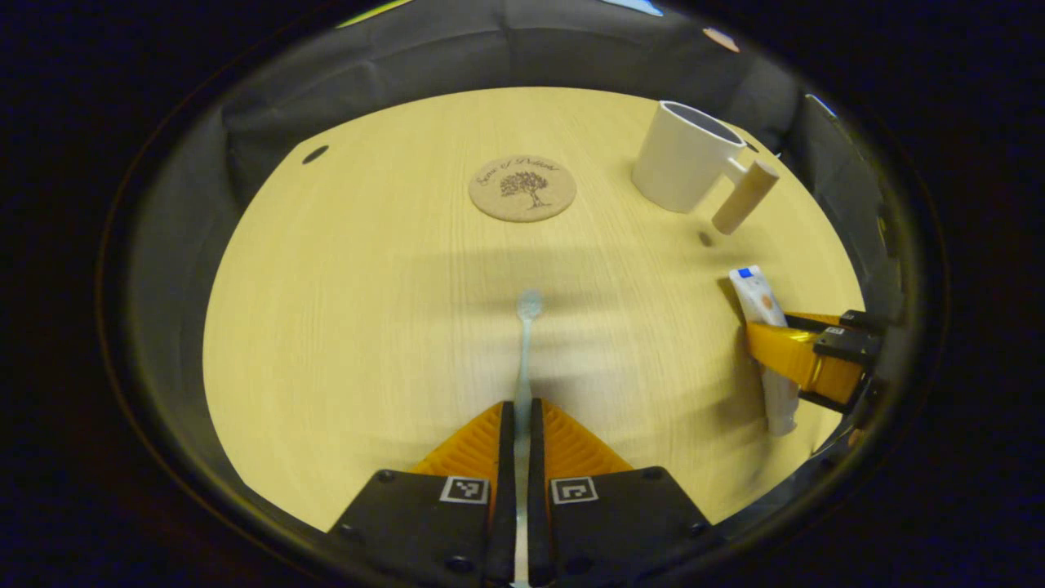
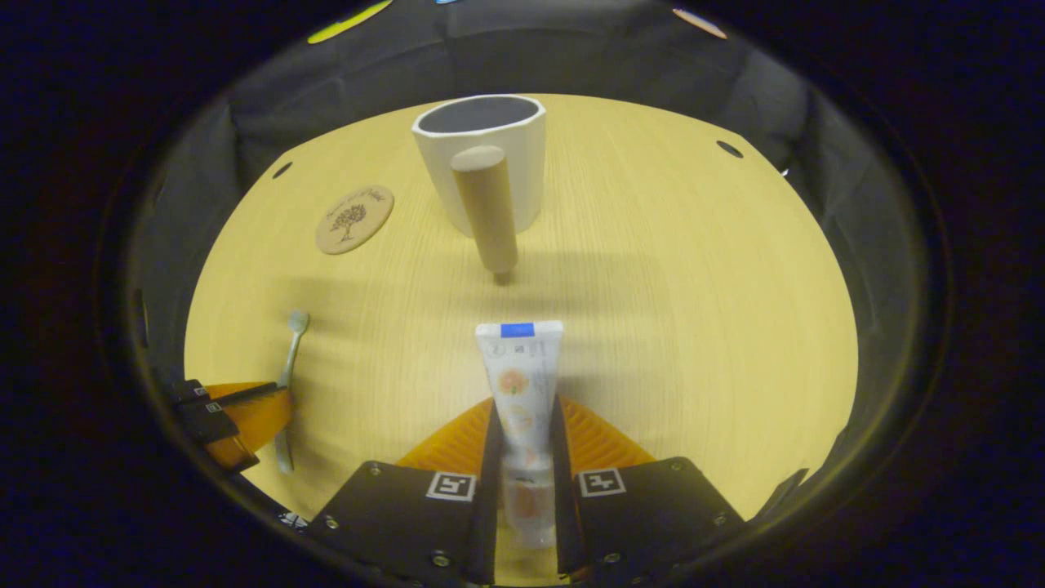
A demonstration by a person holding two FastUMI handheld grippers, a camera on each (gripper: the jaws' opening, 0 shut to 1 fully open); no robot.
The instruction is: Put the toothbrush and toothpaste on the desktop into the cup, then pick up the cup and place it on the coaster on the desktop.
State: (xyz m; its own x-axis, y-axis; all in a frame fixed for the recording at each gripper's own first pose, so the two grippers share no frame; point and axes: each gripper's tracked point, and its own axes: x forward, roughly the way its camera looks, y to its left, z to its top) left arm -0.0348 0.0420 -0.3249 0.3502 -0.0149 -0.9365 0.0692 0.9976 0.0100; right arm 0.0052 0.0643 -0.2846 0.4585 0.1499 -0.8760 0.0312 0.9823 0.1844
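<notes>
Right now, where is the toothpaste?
In the right gripper view the toothpaste sits between the right gripper fingers, low centre, pointing at the cup; the coaster lies far left.

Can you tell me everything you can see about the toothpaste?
The toothpaste is a white, soft-looking tube with a blue strip at its flat crimped end and an orange fruit picture. The right gripper pinches it between both fingers, flat end pointing toward the cup. Its clear cap end sits back between the fingers, over the desktop.
</notes>
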